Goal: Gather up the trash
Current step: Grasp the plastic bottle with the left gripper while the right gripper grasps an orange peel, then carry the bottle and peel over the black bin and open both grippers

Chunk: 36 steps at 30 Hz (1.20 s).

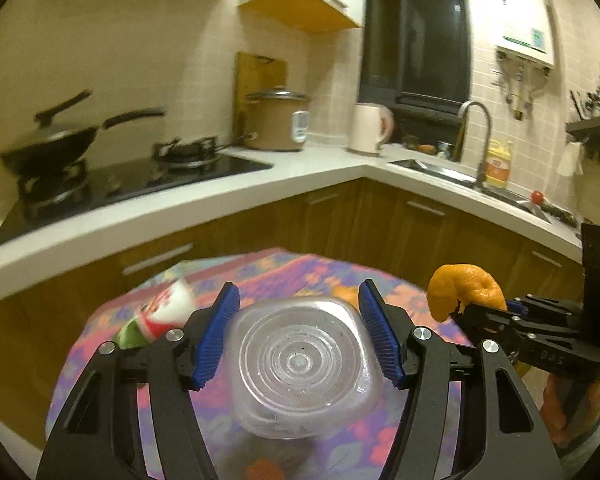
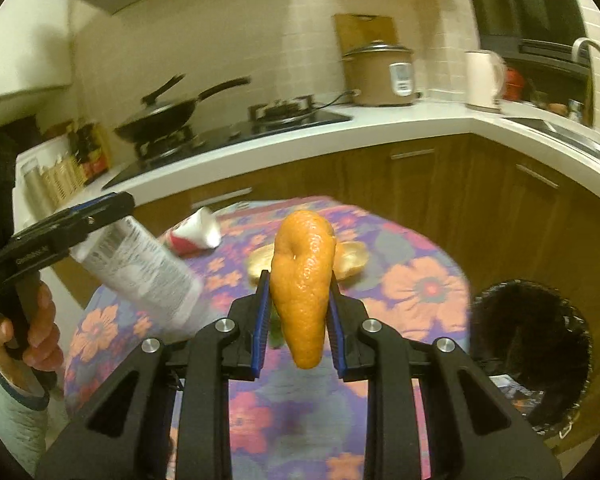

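My left gripper (image 1: pixel 299 292) is shut on a clear plastic bottle (image 1: pixel 300 364), seen base-on between the blue pads above the flowered table (image 1: pixel 100 352). From the right wrist view that bottle (image 2: pixel 140 264) slants down from the left gripper (image 2: pixel 112 208), its printed label showing. My right gripper (image 2: pixel 299 278) is shut on a curled orange peel (image 2: pixel 304 240), lifted above the table (image 2: pixel 428 292). The left wrist view shows the right gripper (image 1: pixel 460 308) at the right with the peel (image 1: pixel 466 284) sticking up from it.
A crumpled red and white wrapper (image 2: pixel 196 234) and another peel piece (image 2: pixel 352 260) lie on the table. A bin with a black bag (image 2: pixel 532 360) stands right of the table. Behind runs a white counter (image 1: pixel 300 168) with a stove, wok, rice cooker and sink.
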{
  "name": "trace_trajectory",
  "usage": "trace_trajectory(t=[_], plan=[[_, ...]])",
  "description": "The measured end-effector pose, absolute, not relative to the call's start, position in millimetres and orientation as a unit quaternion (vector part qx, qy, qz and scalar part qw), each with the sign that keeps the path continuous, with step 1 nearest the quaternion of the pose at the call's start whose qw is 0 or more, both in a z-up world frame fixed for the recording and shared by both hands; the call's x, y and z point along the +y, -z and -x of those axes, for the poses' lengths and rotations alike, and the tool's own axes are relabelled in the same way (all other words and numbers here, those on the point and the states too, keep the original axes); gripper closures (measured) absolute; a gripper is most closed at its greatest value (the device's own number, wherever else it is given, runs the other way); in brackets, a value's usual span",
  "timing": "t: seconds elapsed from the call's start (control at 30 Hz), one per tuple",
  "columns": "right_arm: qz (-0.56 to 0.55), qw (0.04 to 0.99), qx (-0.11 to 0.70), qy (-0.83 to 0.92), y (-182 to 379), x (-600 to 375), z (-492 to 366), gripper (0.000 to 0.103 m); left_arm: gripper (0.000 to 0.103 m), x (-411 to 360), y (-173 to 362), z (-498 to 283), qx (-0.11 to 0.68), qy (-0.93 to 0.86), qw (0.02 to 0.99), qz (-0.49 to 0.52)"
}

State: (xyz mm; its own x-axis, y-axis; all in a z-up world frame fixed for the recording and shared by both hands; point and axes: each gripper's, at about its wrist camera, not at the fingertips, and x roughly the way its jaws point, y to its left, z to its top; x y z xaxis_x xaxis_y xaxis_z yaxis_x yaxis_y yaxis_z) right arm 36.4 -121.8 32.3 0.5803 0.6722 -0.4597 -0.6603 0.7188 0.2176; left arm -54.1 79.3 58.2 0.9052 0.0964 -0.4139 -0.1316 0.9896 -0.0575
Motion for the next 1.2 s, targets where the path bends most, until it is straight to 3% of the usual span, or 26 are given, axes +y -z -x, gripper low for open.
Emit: trace_trajectory(t=[0.43,0.87,1.03,1.1,1.2], plan=[[-0.086,0.922,0.274,-0.258,-17,-246,-91,0.081,0.044,-50,-95,-49,0.209,0.071,0.975,-0.017],[-0.107,0.904,0.384,-0.154,80,-312,-163,0.08,0.045,-159,-31,-170,0.271,0.151,0.951,0.014],[-0.122,0.883,0.43,-0.146,117,-321,-178,0.065,0.045,-182,9,-200,0.322,0.167,0.932,0.02],[-0.119,0.886,0.427,-0.139,118,-325,-174,0.048,0.045,-186,18,-205,0.336,0.168,0.927,0.018],[-0.12,0.889,0.42,-0.137,115,-335,-166,0.048,0.044,-192,30,-212,0.36,0.183,0.914,0.023]])
